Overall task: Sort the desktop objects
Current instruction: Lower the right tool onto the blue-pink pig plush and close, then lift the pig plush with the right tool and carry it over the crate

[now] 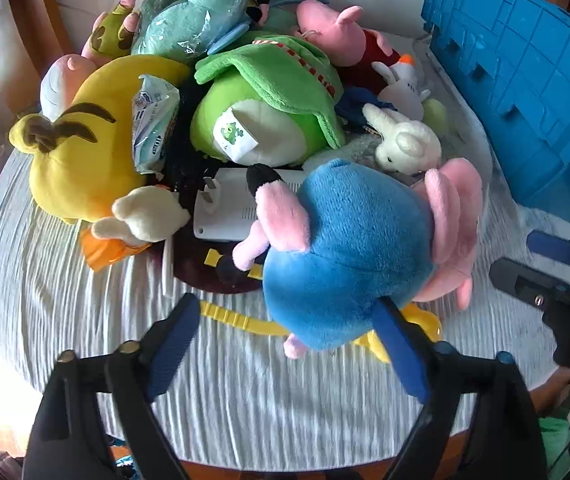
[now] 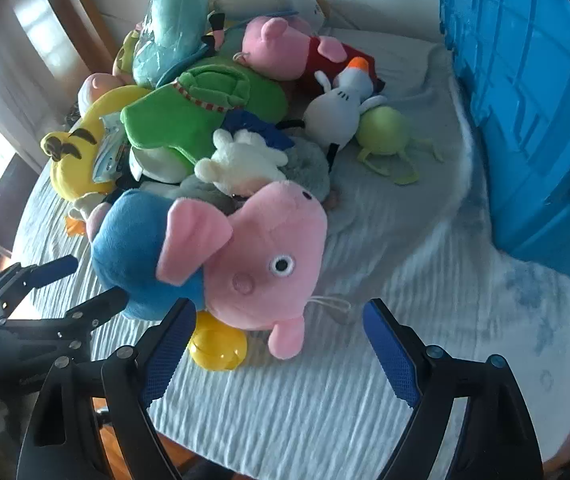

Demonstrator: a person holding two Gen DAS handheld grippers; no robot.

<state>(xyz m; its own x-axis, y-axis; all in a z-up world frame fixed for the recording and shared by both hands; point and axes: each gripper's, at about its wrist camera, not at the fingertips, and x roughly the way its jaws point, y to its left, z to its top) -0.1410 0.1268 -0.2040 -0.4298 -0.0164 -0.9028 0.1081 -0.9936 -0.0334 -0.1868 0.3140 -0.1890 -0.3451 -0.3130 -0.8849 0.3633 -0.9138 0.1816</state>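
A pink pig plush in a blue outfit (image 1: pixel 345 248) lies at the near edge of a pile of soft toys on a table with a white ribbed cloth (image 1: pixel 245 392). My left gripper (image 1: pixel 289 344) is open just in front of it, with the right finger touching the blue body. In the right wrist view the same pig (image 2: pixel 245 256) lies ahead of my open, empty right gripper (image 2: pixel 281 344), its head between the spread fingers. The left gripper (image 2: pixel 73 284) shows at the left of that view. A yellow plastic spoon (image 1: pixel 245 320) lies under the pig.
A blue plastic crate (image 2: pixel 525 120) stands at the right. The pile holds a yellow plush (image 1: pixel 85 152), a green frog plush (image 1: pixel 261 112), a pink pig in red (image 2: pixel 289 48), a white rabbit (image 1: pixel 401 144), a white bird (image 2: pixel 337 108) and a white router (image 1: pixel 229 208).
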